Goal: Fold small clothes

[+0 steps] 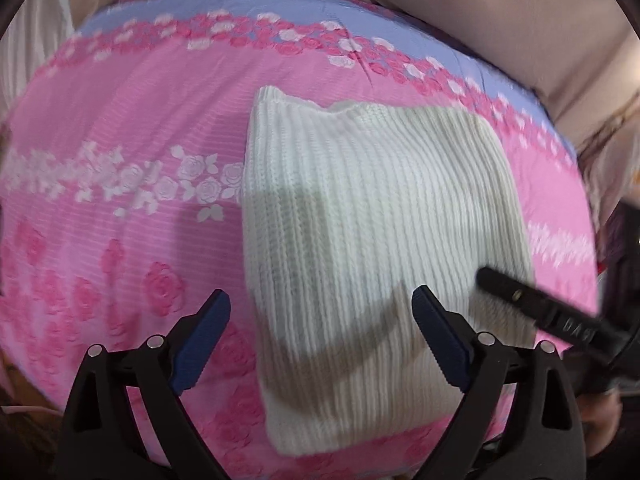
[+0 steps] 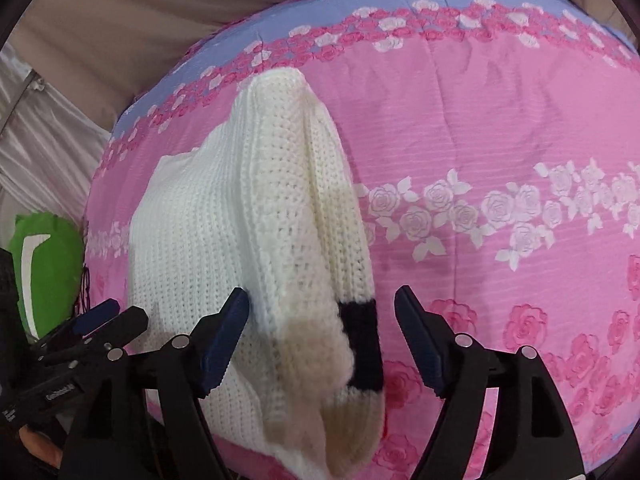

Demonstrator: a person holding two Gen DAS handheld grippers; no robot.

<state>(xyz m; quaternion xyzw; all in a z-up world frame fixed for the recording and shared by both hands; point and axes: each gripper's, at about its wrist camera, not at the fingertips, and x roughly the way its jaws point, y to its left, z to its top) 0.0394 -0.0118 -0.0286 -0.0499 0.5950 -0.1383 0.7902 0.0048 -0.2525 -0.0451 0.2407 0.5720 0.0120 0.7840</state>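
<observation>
A white ribbed knit garment (image 1: 372, 240) lies folded on a pink rose-patterned bedspread (image 1: 120, 128). My left gripper (image 1: 320, 308) is open, hovering above the garment's near left edge. In the right wrist view the same garment (image 2: 208, 232) shows a folded sleeve with a black band near the cuff (image 2: 362, 340). My right gripper (image 2: 322, 312) is open, its fingers either side of that sleeve end, holding nothing. The right gripper's finger (image 1: 532, 304) enters the left wrist view at the right, over the garment's edge. The left gripper (image 2: 80, 332) shows at the right wrist view's lower left.
The bedspread has a lilac band (image 1: 280, 4) at its far edge, with beige fabric (image 1: 480, 8) beyond. A green object (image 2: 48, 264) and white fabric (image 2: 40, 140) sit left of the bed in the right wrist view.
</observation>
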